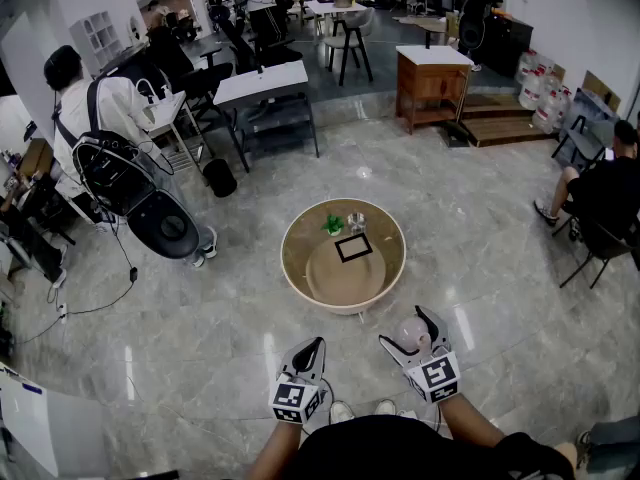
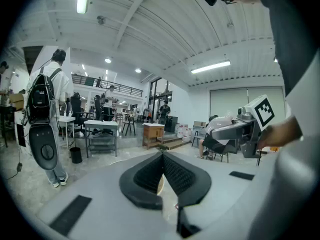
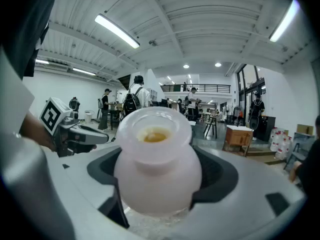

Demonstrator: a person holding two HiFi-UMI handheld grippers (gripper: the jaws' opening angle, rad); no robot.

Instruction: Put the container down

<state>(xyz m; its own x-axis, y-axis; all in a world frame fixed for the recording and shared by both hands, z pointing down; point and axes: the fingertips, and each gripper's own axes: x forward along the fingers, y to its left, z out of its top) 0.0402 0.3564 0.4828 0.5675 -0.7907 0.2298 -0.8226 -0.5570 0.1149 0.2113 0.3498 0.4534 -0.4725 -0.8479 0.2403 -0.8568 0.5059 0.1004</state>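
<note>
Right gripper view: a frosted, milky container (image 3: 157, 166) with a round belly, a narrower neck and a wide open mouth sits between the jaws; something yellowish shows inside.
Place of the container: off the ground in the right gripper (image 1: 406, 332), close in front of the person and short of the round table (image 1: 300, 268), not yet set down.
Right jaws: spread wide and closed on the belly, one dark pad pressing each side and the neck rising clear above them.
Left jaws: the left gripper (image 2: 162, 176) has its jaws brought together with nothing between them; it hangs beside the right one, apart from the container.
Likely feel: stiff and smooth, probably glass or hard plastic, so it could slide in the pads and chip if dropped; light to middling in weight.
Best hold: across the widest part of the belly, as now; the neck looks a poorer place, since the rim is narrower.
Contents: the mouth is open, so keeping it upright seems wise.
Table: a green item (image 1: 332, 224), a small glass (image 1: 356, 221) and a black square frame (image 1: 353, 247) lie toward its far side; the near part looks bare.
</note>
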